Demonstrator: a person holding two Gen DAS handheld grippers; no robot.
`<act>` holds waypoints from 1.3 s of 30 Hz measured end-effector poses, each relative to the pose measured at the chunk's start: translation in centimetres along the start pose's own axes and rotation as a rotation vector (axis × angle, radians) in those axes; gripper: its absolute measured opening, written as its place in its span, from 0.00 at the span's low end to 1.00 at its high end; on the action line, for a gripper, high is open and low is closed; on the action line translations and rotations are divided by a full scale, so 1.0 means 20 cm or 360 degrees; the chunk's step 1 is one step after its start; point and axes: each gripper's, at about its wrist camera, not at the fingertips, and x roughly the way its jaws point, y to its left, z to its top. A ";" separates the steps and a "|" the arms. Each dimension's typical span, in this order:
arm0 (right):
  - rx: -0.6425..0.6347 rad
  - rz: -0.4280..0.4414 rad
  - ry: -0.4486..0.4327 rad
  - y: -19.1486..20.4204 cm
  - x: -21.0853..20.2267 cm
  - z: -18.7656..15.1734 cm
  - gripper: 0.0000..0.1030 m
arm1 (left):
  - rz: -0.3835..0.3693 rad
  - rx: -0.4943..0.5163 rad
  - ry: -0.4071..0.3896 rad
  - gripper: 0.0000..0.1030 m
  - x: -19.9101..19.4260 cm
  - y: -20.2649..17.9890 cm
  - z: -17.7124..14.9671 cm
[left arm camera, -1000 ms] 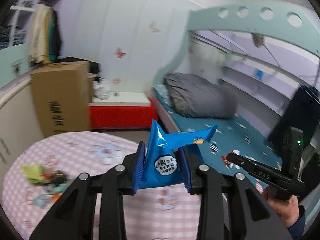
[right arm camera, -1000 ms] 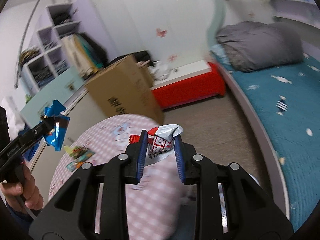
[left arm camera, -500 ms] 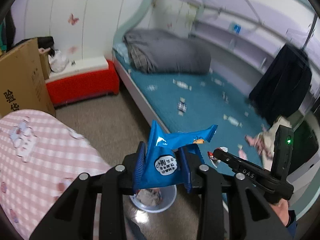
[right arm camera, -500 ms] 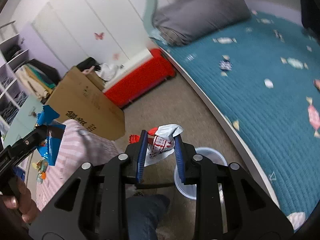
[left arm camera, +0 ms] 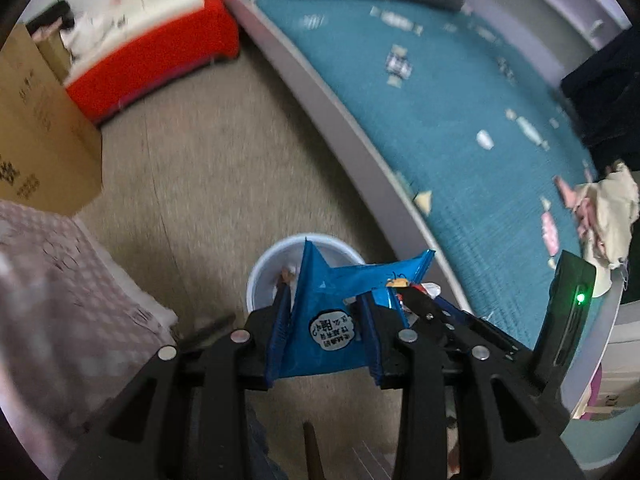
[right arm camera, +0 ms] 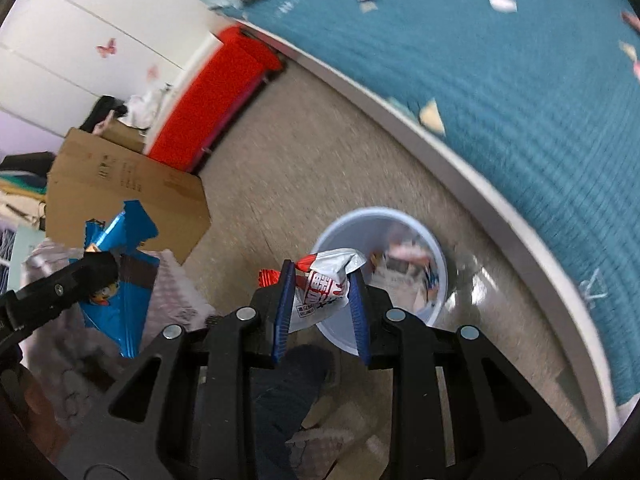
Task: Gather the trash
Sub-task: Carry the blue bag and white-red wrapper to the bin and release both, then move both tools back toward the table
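My left gripper point(left arm camera: 324, 332) is shut on a crumpled blue snack wrapper point(left arm camera: 332, 312), held above the near rim of a pale round trash bin point(left arm camera: 264, 264) on the floor. My right gripper point(right arm camera: 320, 300) is shut on a white and red wrapper point(right arm camera: 326, 282) and hangs over the bin point(right arm camera: 400, 220), which holds several scraps of litter. The right wrist view also shows the left gripper point(right arm camera: 86, 270) with the blue wrapper point(right arm camera: 120, 240) at the left. In the left wrist view the right gripper point(left arm camera: 420, 300) sits just right of the blue wrapper.
A bed with a teal cover point(left arm camera: 460, 100) curves along the right of the bin. A pink checked table point(left arm camera: 60, 300) lies to the left, a cardboard box point(right arm camera: 128, 188) and a red bench point(left arm camera: 152, 52) beyond it. A person's leg and slipper point(right arm camera: 320, 440) are below.
Both grippers swung away from the table and tipped down toward the floor; the bin has come into view beneath them. Both wrappers stay gripped.
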 end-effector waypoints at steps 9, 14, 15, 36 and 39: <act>0.0072 -0.0029 0.0169 -0.06 0.28 0.01 0.28 | 0.0084 -0.0088 0.0232 0.34 0.33 0.09 0.03; 0.0113 0.0014 0.0250 -0.07 0.38 0.01 0.38 | 0.0093 -0.0120 0.0313 0.72 0.41 0.11 0.03; 0.0112 0.0009 0.0251 -0.07 0.38 0.00 0.57 | 0.0071 -0.0129 0.0316 0.74 0.40 0.11 0.03; 0.0033 -0.0184 -0.0147 0.10 -0.22 0.04 0.94 | -0.0076 -0.0016 -0.0076 0.84 -0.16 -0.05 0.01; -0.0032 -0.0210 -0.0233 0.21 -0.37 0.05 0.94 | -0.0092 0.0006 -0.0189 0.85 -0.34 -0.06 -0.03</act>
